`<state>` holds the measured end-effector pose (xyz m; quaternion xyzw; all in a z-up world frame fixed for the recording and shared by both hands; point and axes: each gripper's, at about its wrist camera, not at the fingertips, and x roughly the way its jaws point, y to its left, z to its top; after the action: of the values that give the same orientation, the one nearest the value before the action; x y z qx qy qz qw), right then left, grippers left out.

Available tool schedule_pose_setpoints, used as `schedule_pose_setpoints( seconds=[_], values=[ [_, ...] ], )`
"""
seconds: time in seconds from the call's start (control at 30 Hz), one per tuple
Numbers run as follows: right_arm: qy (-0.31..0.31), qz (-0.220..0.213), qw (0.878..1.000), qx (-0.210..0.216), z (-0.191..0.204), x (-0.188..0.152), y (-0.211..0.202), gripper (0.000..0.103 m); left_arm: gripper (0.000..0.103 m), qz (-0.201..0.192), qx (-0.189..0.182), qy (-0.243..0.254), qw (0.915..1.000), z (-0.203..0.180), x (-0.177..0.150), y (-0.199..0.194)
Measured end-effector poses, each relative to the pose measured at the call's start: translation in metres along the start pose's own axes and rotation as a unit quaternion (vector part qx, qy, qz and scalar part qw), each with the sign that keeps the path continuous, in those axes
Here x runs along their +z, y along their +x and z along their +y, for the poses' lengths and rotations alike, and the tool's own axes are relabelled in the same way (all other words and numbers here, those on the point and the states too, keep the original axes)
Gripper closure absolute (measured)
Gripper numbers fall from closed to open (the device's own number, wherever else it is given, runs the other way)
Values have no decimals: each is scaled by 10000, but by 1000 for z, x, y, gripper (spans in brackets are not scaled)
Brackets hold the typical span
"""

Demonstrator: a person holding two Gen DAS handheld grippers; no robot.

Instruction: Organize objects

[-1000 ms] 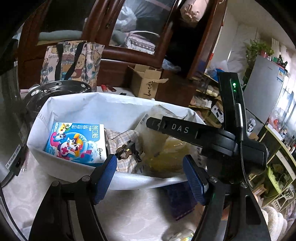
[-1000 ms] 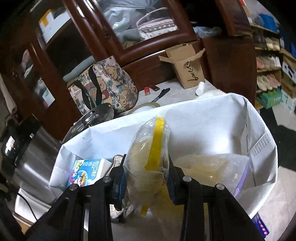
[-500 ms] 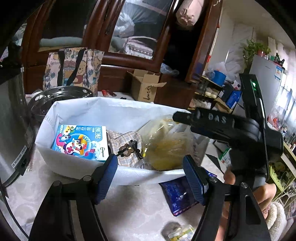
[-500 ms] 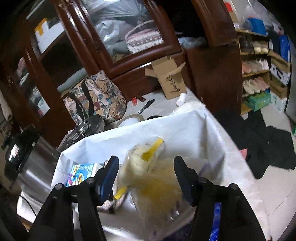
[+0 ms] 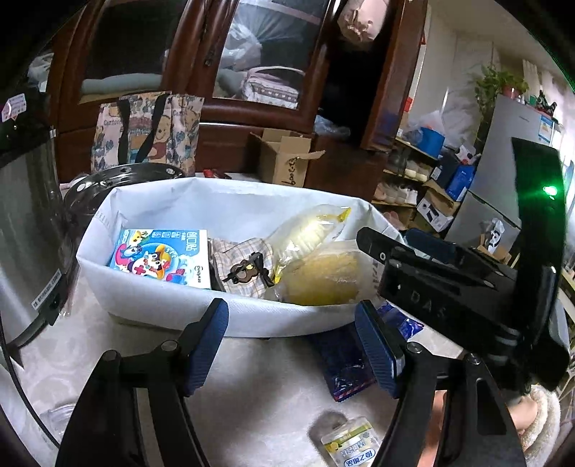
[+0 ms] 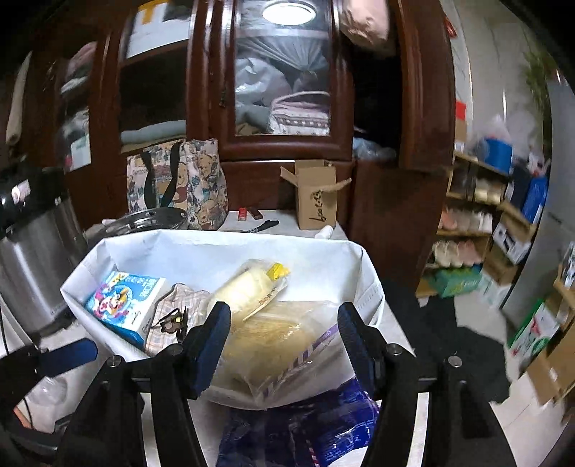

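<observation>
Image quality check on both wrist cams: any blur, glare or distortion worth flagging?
Left wrist view: sharp, strong fisheye bending; green LED flare on the right gripper's body; white bin evenly lit. Right wrist view: motion blur smears the shelves at right; ceiling light reflects in the cabinet glass; dark corners in both.

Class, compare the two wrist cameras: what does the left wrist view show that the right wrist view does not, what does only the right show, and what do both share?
Only the left wrist view: a small yellow-labelled bottle lying on the table, and a refrigerator.

Only the right wrist view: a black pen and a ceiling light's reflection.

Both: the white bag holding a blue cartoon box, plaid pouch and yellow packets; the cardboard box; the bear-print tote.
</observation>
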<state>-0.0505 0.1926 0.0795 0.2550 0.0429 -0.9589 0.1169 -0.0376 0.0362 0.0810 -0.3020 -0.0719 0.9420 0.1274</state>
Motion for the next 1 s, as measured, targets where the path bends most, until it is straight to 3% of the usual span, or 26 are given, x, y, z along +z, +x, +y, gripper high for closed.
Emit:
schedule_pose_setpoints(
  seconds=[0.1,0.23,0.4,0.57,0.83,0.93,1.0],
  values=[
    [-252,27,9996,-117,6,-5,0,41,33,12,-10,-35,10000,2,-1,-1],
    [-339,129,9991,198,-3,-19,-14,41,34,83,22,-215,9997,7,-7,-8],
    [48,258,9988,419,-32,-42,-37,41,34,569,339,-498,9966,16,-33,-14],
    [256,924,9883,1183,-46,-61,-40,41,34,1188,448,-464,9908,12,-66,-6],
    [-324,1926,9780,738,-30,-99,-10,41,34,1366,1207,-433,9823,26,-78,10],
    [-357,1975,9780,562,-31,-101,-4,33,32,1294,1405,-399,9808,30,-79,10],
    [-278,2017,9767,673,-34,-102,-1,24,18,1383,1424,-246,9798,25,-80,12]
  ],
)
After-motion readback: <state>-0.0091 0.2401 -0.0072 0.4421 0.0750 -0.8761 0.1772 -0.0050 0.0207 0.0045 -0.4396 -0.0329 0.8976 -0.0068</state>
